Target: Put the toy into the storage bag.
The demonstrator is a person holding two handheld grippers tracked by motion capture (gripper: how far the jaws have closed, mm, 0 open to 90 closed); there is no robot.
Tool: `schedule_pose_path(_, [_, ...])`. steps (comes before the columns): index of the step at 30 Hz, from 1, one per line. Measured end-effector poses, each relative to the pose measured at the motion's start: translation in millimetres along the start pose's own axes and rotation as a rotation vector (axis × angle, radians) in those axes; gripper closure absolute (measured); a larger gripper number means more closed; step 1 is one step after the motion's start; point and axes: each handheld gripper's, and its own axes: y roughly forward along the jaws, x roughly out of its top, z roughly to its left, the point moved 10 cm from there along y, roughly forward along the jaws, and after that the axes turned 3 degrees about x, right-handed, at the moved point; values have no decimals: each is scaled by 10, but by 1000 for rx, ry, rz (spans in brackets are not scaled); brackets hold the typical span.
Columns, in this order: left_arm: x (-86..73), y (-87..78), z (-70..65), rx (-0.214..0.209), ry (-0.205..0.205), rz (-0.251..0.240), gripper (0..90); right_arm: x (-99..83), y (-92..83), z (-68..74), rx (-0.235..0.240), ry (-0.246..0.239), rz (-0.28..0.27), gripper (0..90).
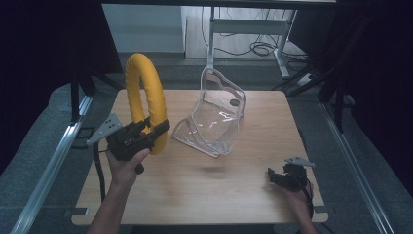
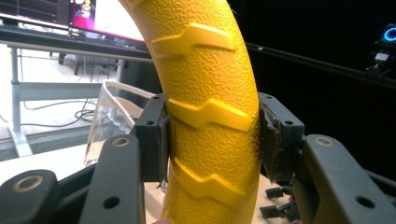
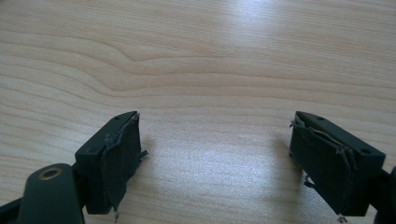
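The left tool (image 1: 155,134) clamps the yellow textured rubber ring (image 1: 145,92) upright, seemingly for the clear plastic pouch (image 1: 214,117), while the right tool (image 1: 280,176) rests wide and empty on the wooden table (image 1: 204,190).

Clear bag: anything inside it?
Nothing visible inside the clear bag: in the high view only the wooden table shows through it. A small dark spot sits on its far wall. The yellow ring stays outside, beside it.

The high view looks forward and down over the wooden table (image 1: 204,190). The left gripper view sits close behind its jaws, sharing the yellow ring (image 2: 210,116) and the clear bag (image 2: 109,116). The right gripper view looks steeply down, close above the same tabletop.
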Motion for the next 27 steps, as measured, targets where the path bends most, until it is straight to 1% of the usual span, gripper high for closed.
schedule_pose_path(2, [27, 38, -21, -1, 3, -7, 514, 3, 2, -3, -2, -1, -2, 169])
schedule_pose_path(6, [78, 134, -79, -6, 22, -15, 514, 3, 2, -7, -2, -7, -3, 169])
schedule_pose_path(15, [150, 357, -236, -24, 38, -23, 513, 3, 2, -7, -2, -7, -3, 169])
schedule_pose_path(21, [177, 463, -325, -28, 64, -16, 513, 3, 2, -7, -2, -5, -3, 169])
schedule_pose_path(27, [211, 523, -398, -38, 73, -15, 513, 3, 2, -7, -2, -6, -3, 169])
